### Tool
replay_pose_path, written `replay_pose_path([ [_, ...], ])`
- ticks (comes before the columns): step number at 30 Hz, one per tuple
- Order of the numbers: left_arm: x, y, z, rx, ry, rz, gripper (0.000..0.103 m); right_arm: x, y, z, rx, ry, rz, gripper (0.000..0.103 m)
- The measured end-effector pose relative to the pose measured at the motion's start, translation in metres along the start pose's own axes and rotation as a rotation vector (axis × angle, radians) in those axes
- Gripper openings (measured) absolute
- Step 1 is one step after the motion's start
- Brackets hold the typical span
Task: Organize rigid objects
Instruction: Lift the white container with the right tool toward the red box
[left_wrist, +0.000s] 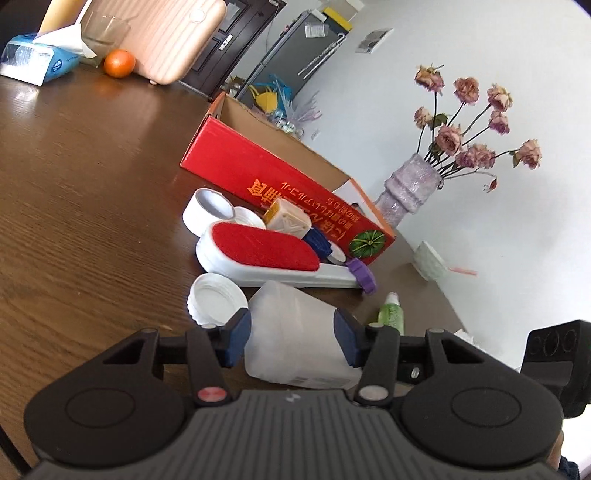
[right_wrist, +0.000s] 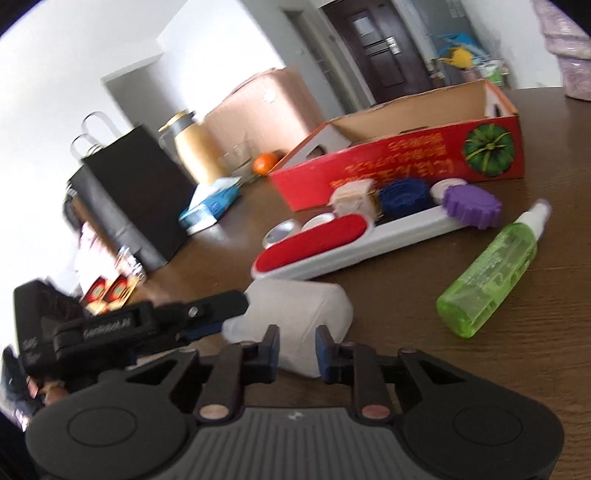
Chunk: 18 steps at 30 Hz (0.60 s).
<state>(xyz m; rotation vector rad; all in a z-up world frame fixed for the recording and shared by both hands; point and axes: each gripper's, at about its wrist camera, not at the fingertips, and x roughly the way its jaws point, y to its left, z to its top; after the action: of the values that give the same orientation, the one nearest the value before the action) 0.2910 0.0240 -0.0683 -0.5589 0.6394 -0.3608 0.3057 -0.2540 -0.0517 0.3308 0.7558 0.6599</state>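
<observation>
A translucent white plastic container (left_wrist: 295, 332) lies on its side on the brown table (left_wrist: 92, 184). My left gripper (left_wrist: 291, 341) straddles its body, both blue pads touching its sides. In the right wrist view the container (right_wrist: 303, 306) fills the narrow gap of my right gripper (right_wrist: 298, 352); whether those pads press on it is unclear. Beyond lie a white lint brush with a red pad (left_wrist: 266, 251), a white lid (left_wrist: 214, 299), a purple cap (right_wrist: 469, 206), a blue cap (right_wrist: 402, 195) and a green spray bottle (right_wrist: 491, 266). An open red cardboard box (left_wrist: 236, 162) stands behind them.
A vase of dried roses (left_wrist: 406, 192) and a pale bowl (left_wrist: 428, 260) stand near the table's right edge. An orange (left_wrist: 119, 63) and a tissue pack (left_wrist: 33, 59) sit at the far end, with a black paper bag (right_wrist: 140, 192) and a jug (right_wrist: 195, 147).
</observation>
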Motion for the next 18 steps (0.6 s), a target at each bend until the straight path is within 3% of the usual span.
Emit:
replay_pose_path([
  [3, 0.007, 0.001, 0.005, 0.002, 0.041, -0.002, 0.055, 0.004, -0.004, 0.005, 0.021, -0.032, -0.052, 0.033],
  [5, 0.013, 0.002, 0.004, 0.015, 0.073, -0.013, 0.055, 0.008, -0.009, 0.007, 0.066, -0.026, -0.043, 0.045],
  [6, 0.015, 0.003, 0.003, 0.015, 0.079, -0.016, 0.054, 0.012, -0.013, 0.007, 0.096, -0.012, -0.035, 0.057],
  [7, 0.015, 0.003, 0.003, 0.008, 0.072, -0.014, 0.053, 0.015, -0.016, 0.006, 0.129, 0.001, -0.033, 0.061],
  [9, 0.015, 0.006, 0.003, 0.003, 0.073, -0.020, 0.051, 0.018, -0.022, 0.002, 0.182, -0.002, -0.015, 0.057],
  [11, 0.014, 0.007, 0.003, 0.002, 0.067, -0.022, 0.046, 0.020, -0.032, -0.002, 0.265, -0.014, 0.042, 0.041],
  [13, 0.012, 0.003, 0.003, 0.039, 0.057, -0.012, 0.044, 0.022, -0.039, -0.007, 0.342, -0.027, 0.088, 0.040],
  [16, 0.006, -0.002, 0.002, 0.057, 0.044, 0.005, 0.038, 0.021, -0.033, -0.009, 0.320, -0.040, 0.068, 0.034],
  [18, 0.001, -0.006, 0.000, 0.078, 0.034, 0.011, 0.034, 0.016, -0.026, -0.007, 0.285, -0.052, 0.044, 0.025],
])
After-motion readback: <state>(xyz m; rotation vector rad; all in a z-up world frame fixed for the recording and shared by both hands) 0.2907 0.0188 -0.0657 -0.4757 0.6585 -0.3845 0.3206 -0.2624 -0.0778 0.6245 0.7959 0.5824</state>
